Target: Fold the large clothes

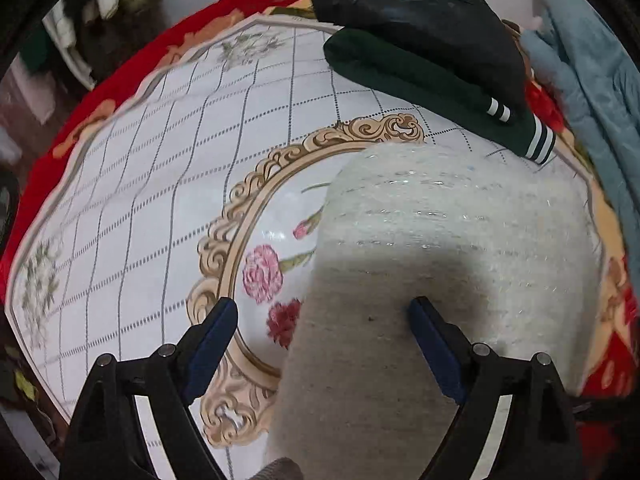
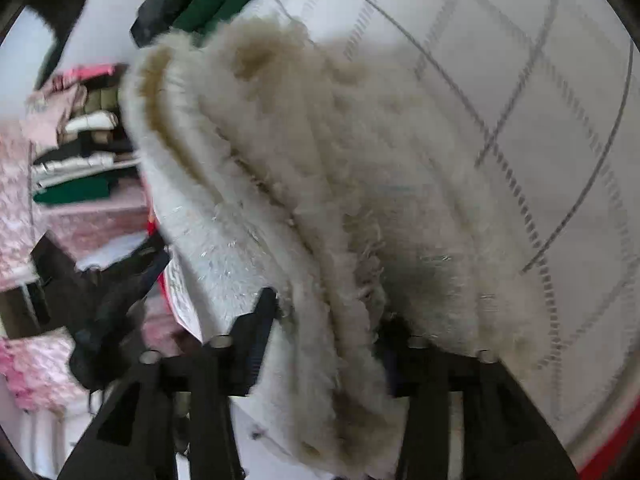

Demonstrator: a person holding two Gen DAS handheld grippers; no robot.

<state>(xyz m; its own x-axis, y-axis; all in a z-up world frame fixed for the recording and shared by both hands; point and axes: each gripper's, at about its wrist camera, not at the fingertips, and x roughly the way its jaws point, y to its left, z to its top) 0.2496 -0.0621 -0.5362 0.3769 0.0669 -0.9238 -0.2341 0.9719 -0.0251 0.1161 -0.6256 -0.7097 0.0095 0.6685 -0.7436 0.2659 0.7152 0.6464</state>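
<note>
We hold our left hand-held gripper (image 1: pixel 322 312) tilted forward and down, its two blue-padded fingers (image 1: pixel 212 340) spread wide apart with nothing clamped between them. Our right hand-held gripper (image 2: pixel 328 316) points forward at a similar downward slant, its black fingers (image 2: pixel 256 320) closed in on a thick fold of cream fuzzy sweater (image 2: pixel 320 184) that fills the gap between them; the far finger is mostly buried in the fabric.
</note>
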